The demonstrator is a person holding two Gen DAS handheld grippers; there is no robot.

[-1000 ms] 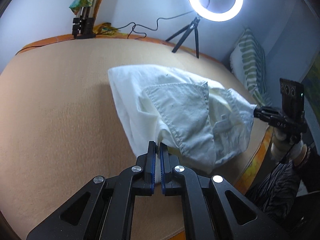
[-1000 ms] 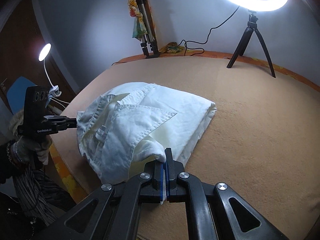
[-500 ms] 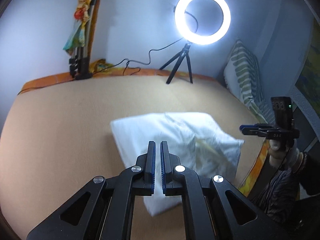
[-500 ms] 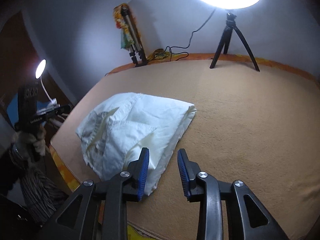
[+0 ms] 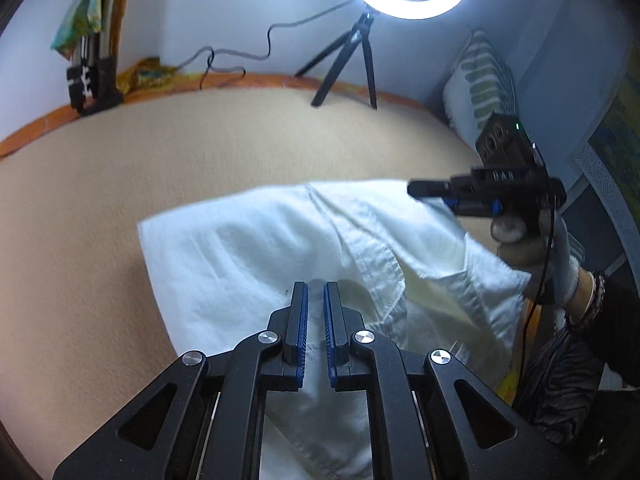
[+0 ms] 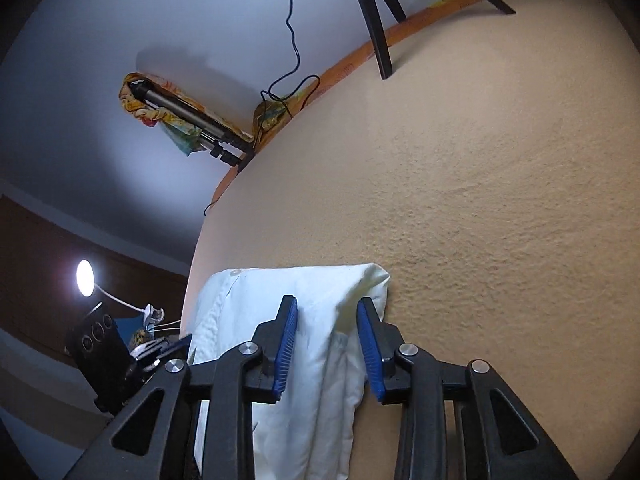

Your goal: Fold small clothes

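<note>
White garment (image 5: 256,264) folded on tan surface (image 5: 100,200); left gripper (image 5: 315,300) nearly shut, empty, above it; right gripper (image 6: 328,320) at three o'clock, closing astride its edge, not pinching.

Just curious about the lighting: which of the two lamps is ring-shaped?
The ring light on the black tripod, a hollow circle; the other lamp is a small solid disc.

White garment (image 5: 280,248): both corners released, now lying folded. Right gripper (image 6: 328,344): jaws closing around garment's edge. Left gripper (image 5: 315,320): hovering over garment.
</note>
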